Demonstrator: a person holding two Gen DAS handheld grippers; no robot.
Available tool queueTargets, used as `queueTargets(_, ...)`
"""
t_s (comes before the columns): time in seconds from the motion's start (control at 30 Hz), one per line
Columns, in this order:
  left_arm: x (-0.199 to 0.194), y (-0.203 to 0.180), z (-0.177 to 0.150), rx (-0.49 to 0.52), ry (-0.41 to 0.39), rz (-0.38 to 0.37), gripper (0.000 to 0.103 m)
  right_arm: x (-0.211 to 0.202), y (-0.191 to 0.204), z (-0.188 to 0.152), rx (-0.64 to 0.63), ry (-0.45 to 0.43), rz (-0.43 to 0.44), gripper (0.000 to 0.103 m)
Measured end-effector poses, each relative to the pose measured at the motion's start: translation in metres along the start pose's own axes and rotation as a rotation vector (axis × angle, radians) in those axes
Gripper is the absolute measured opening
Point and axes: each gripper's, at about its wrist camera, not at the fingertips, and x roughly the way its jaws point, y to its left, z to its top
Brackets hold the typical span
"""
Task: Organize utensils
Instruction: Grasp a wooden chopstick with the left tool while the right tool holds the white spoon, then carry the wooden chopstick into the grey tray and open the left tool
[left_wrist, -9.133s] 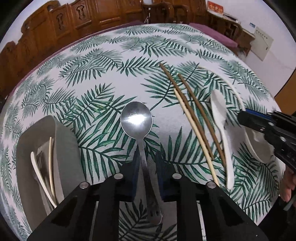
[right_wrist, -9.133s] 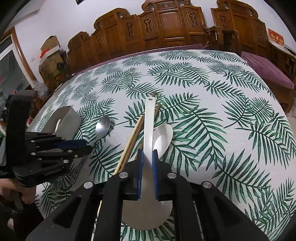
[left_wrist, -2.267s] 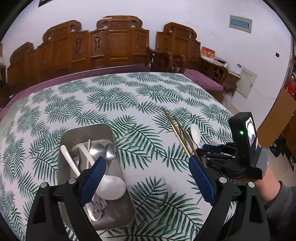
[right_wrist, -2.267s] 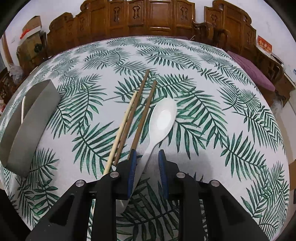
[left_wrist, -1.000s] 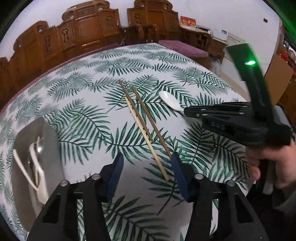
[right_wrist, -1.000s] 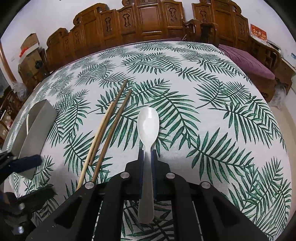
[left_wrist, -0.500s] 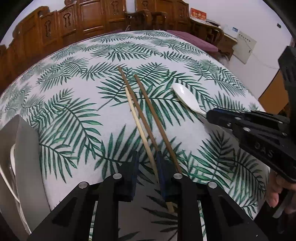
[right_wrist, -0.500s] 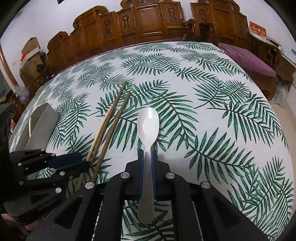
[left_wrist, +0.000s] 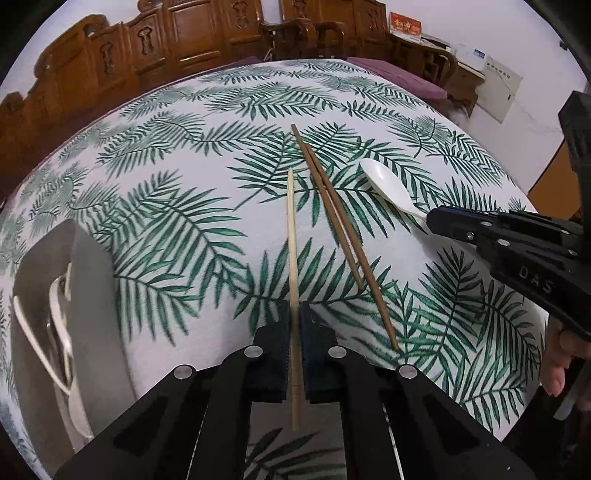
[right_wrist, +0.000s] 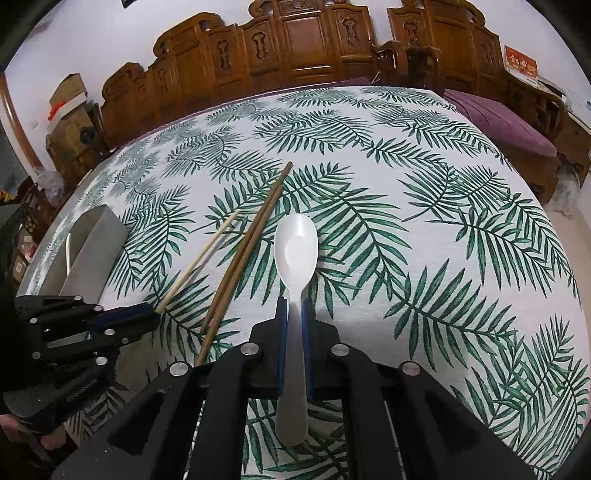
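My left gripper (left_wrist: 294, 325) pinches the pale chopstick (left_wrist: 291, 236), pointing to twelve o'clock. The metal tray (left_wrist: 92, 295) lies at nine o'clock, nearest this hand. My right gripper (right_wrist: 294, 314) clamps the white spoon (right_wrist: 295, 247).

The letters "DAS" stand in raised black on the side of the right gripper (left_wrist: 430, 218) — the red sign (left_wrist: 405, 27) behind has gold characters, too small to read.

Left claw (left_wrist: 294, 332) has just been closing and now pinches the pale chopstick (left_wrist: 291, 240). 2 brown chopsticks (left_wrist: 334, 218) lie beside it on the table (left_wrist: 177, 206), metal tray (left_wrist: 88, 295) off left.
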Motion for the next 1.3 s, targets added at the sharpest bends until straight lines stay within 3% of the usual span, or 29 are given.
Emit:
queueTargets(0.9,-0.107,0.056,-0.027,-0.087,-0.143,0.015,0.004,-0.029,0.054,-0.002,-0.131,-0.071,0.082,0.009)
queueTargets(1.3,-0.128,0.092,-0.042,-0.142,-0.166,0.061,0.004,-0.037,0.072,-0.003,-0.165,-0.086,0.111,0.009)
